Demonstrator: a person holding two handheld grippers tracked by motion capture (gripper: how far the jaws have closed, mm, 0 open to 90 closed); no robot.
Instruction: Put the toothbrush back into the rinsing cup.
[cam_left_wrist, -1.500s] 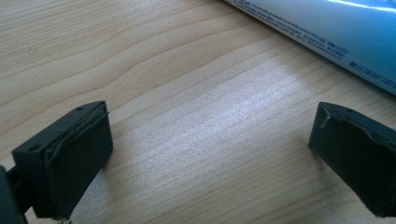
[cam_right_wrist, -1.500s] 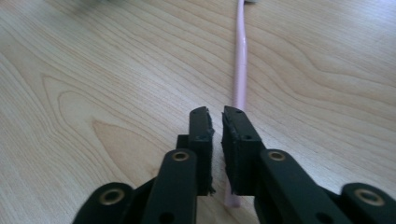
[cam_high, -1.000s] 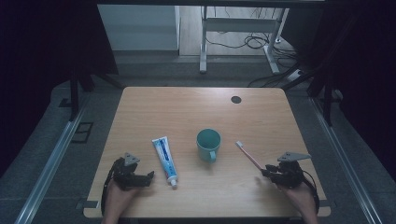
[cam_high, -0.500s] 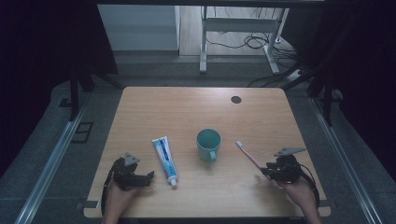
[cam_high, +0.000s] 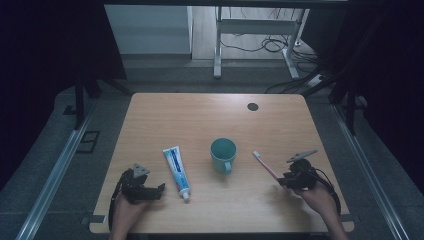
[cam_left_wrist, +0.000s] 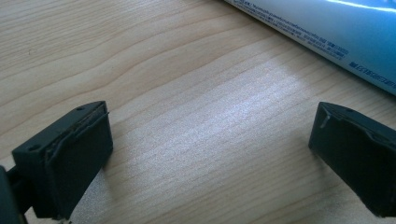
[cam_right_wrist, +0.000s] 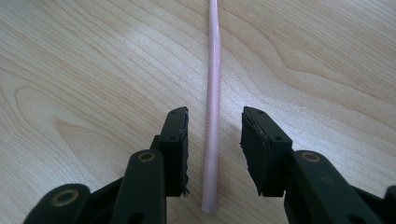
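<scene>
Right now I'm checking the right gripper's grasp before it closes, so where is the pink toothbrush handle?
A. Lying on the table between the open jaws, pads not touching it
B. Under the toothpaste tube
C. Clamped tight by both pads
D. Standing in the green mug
A: in the right gripper view the toothbrush lies flat on the table with the right gripper astride it, a gap showing at each pad.

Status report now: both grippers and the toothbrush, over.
Right gripper open, jaws astride the pink toothbrush, no contact. Left gripper open beside the toothpaste tube. Toothbrush flat on the table, nothing in the way.
</scene>
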